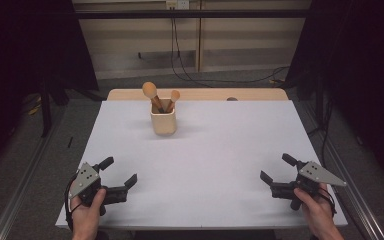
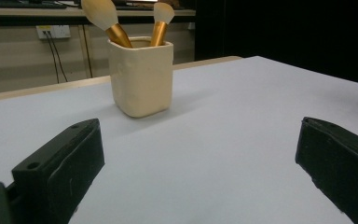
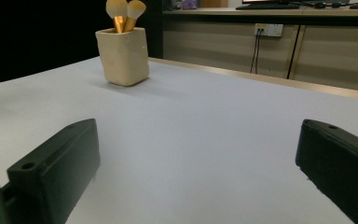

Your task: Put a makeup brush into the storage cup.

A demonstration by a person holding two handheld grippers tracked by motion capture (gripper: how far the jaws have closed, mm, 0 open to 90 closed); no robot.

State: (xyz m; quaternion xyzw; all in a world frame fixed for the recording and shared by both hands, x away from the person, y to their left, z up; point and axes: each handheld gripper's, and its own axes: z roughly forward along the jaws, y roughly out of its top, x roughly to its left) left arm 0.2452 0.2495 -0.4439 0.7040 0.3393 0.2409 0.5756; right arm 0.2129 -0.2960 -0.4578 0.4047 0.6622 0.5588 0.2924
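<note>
Resting low at the near edge of the white surface (image 1: pixel 220 150), the left tongs (image 1: pixel 116 175) and right tongs (image 1: pixel 275 172) both stand wide apart, holding nothing. Well beyond them, toward the far side and left of centre, a cream holder (image 1: pixel 163 123) stands upright w/ two makeup brushes (image 1: pixel 155 97) inside. Brushes sit handle-down, bristle heads up, long axes near vertical and splayed: the larger leans left, the smaller (image 1: pixel 172 100) right. Likely risk: a sideways tug on a leaning brush could tip the light holder, or pinching the soft head instead of the gold ferrule (image 2: pixel 119 35) could let it slip.
</note>
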